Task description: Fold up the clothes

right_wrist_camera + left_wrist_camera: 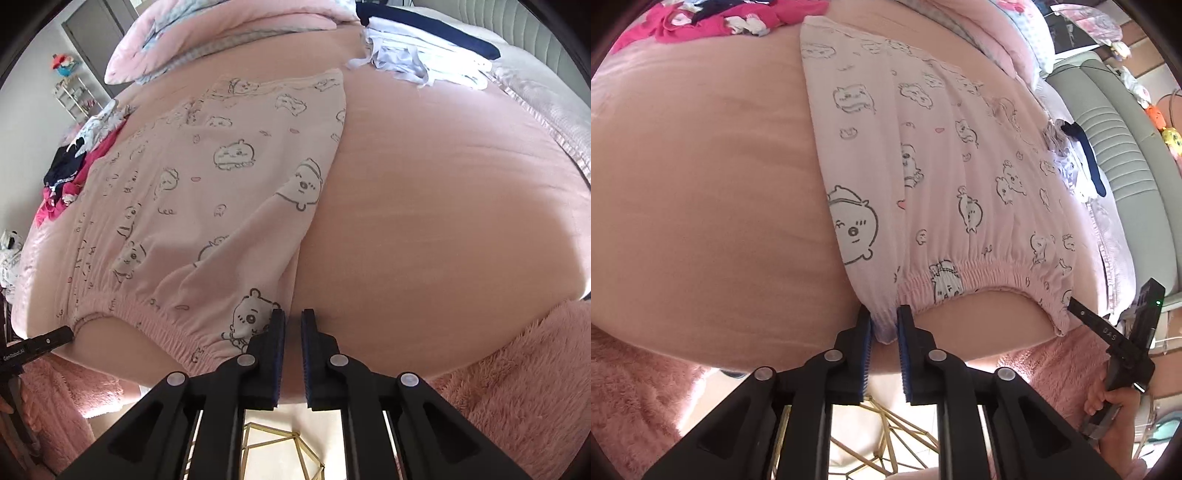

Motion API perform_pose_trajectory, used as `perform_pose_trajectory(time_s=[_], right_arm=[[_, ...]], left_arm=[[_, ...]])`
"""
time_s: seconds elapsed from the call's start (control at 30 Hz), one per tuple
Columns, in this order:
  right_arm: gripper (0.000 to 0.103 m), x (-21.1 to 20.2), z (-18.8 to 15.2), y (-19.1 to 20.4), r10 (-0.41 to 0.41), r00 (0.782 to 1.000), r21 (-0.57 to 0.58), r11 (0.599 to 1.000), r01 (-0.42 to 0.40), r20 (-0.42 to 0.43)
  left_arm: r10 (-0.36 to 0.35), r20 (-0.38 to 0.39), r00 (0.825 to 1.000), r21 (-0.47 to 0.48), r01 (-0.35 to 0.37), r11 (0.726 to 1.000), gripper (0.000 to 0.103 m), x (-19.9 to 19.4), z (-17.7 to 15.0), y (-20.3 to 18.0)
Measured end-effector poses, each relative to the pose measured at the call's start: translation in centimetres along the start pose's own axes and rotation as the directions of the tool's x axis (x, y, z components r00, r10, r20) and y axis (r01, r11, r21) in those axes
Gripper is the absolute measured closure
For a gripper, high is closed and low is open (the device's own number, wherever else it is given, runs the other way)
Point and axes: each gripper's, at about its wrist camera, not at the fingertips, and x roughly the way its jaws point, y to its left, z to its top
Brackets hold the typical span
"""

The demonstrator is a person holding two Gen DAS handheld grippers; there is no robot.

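Pyjama trousers (934,177), pale pink with printed cartoon animals, lie flat on the pink bed (701,184), elastic waistband (979,275) nearest both tools. The left gripper (884,325) is nearly closed, its blue pads pinching a gathered corner of that waistband. The right gripper (293,325) stands at the opposite waistband corner, jaws almost together; in its own view no fabric shows in the narrow slit between the pads, the cloth edge sitting against the left pad, so whether it has hold of the trousers cannot be told. From the two grippers the garment's long axis runs straight away, waistband to leg hems (280,83), toward the pillows (221,33). The waistband spans the gap between the hands, so each hand is nearest its own corner. A fold probably carries the waistband forward along that axis. Beyond lie a red and navy heap (66,173) to the left and stacked white and navy clothes (424,48) to the right.
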Motion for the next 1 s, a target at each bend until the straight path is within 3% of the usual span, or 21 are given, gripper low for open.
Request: perform_pose_trajectory(time_s=[0.07,0.17,0.3,0.37,0.43,0.57,0.67,0.77,0.83,1.0], right_arm=[[0.095,-0.5,0.6,0.2,-0.026,0.999,-0.02,0.999,0.026,0.026],[0.095,-1.0,1.6,0.4,-0.06,0.996,-0.049,0.997,0.063,0.061],[0.095,-0.2,4.2,0.6,-0.061,0.997,-0.098,0.993,0.066,0.053],[0.095,0.5,5.8,0.7,-0.057,0.997,-0.124,0.99,0.063,0.051],[0.095,1.3,7.4,0.7,-0.055,0.998,-0.14,0.988,0.06,0.036],[0.094,2.2,10.4,-0.3,-0.086,0.996,-0.176,0.98,0.09,0.03],[0.084,3.2,13.0,-1.8,-0.112,0.993,-0.173,0.978,0.116,0.036],[0.082,5.1,16.4,-2.9,-0.1,0.994,-0.142,0.984,0.104,0.034],[0.081,6.7,18.7,-3.3,-0.088,0.995,-0.125,0.988,0.092,0.038],[0.081,10.1,24.0,-4.8,-0.075,0.997,-0.067,0.995,0.076,0.019]], left_arm=[[0.083,0.051,0.995,0.039,-0.085,0.996,0.072,-0.9,0.4,-0.8],[0.155,0.11,0.982,0.124,-0.168,0.978,0.07,-1.5,1.4,-2.7],[0.113,0.15,0.982,0.302,-0.154,0.941,0.07,-0.8,3.2,-5.8],[0.099,0.109,0.989,0.366,-0.132,0.921,0.07,1.0,4.5,-7.2],[0.131,0.026,0.991,0.389,-0.131,0.912,0.07,3.8,5.6,-8.2],[0.151,-0.058,0.987,0.389,-0.117,0.914,0.07,5.0,6.6,-7.7],[0.081,0.02,0.997,0.419,-0.082,0.904,0.07,4.4,10.5,-10.0],[0.004,0.117,0.993,0.464,-0.058,0.884,0.07,6.1,16.3,-13.2],[0.02,0.171,0.985,0.476,-0.101,0.873,0.07,8.5,20.3,-14.8],[0.028,0.187,0.982,0.471,-0.115,0.875,0.07,13.6,28.0,-17.2]])
